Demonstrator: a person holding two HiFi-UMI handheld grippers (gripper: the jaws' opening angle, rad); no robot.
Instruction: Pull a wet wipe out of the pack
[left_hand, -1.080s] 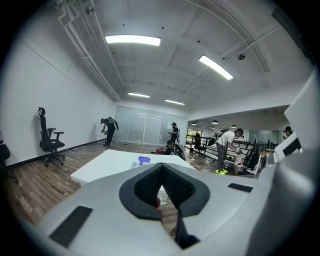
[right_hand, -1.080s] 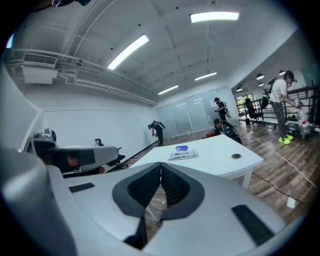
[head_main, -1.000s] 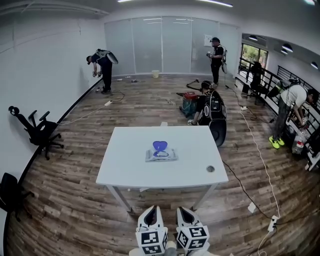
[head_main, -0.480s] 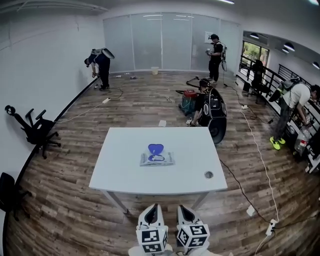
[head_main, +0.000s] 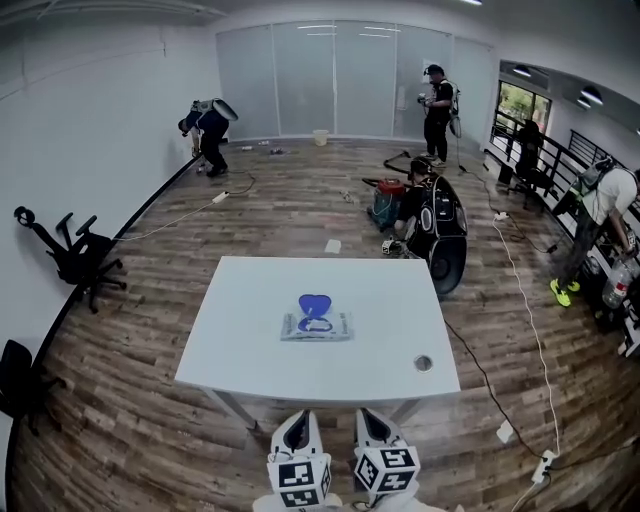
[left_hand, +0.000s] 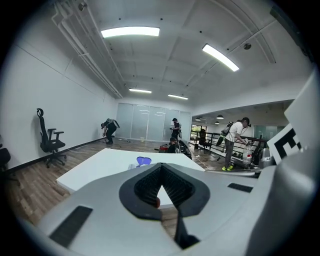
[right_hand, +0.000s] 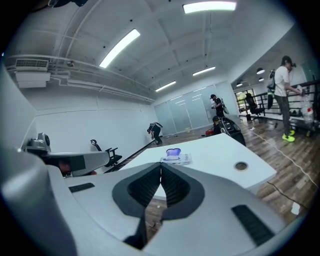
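Head view puts the left claw (head_main: 299, 424) and the right claw (head_main: 372, 422) side by side at the bottom of the picture, both short of the near edge of the white bench (head_main: 240, 345). Each points across the bench top. The left gripper view shows that claw's ribbed pads pressed together at the tips, with nothing pinched between them. The right gripper view shows the same for the right claw: tips meeting, holding nothing.

The wet wipe pack (head_main: 317, 326) lies flat near the middle of the bench, straight ahead of the two claws and well apart from both. A bare stretch of bench top lies between it and them. Its blue lid flap (head_main: 316, 304) stands up on the side of the pack farther from the claws, so the opening looks already uncovered. From here I cannot tell whether a wipe pokes out of it.

A round cable hole (head_main: 423, 363) sits in the bench top ahead and to the right of the right claw, away from the pack.

As I judge it, the task has hardly begun. Neither claw touches the pack and no wipe is out. Still to do: bring the claws over the bench, probably steady the pack with one, spread the other, nip a wipe at the opening and draw it clear.
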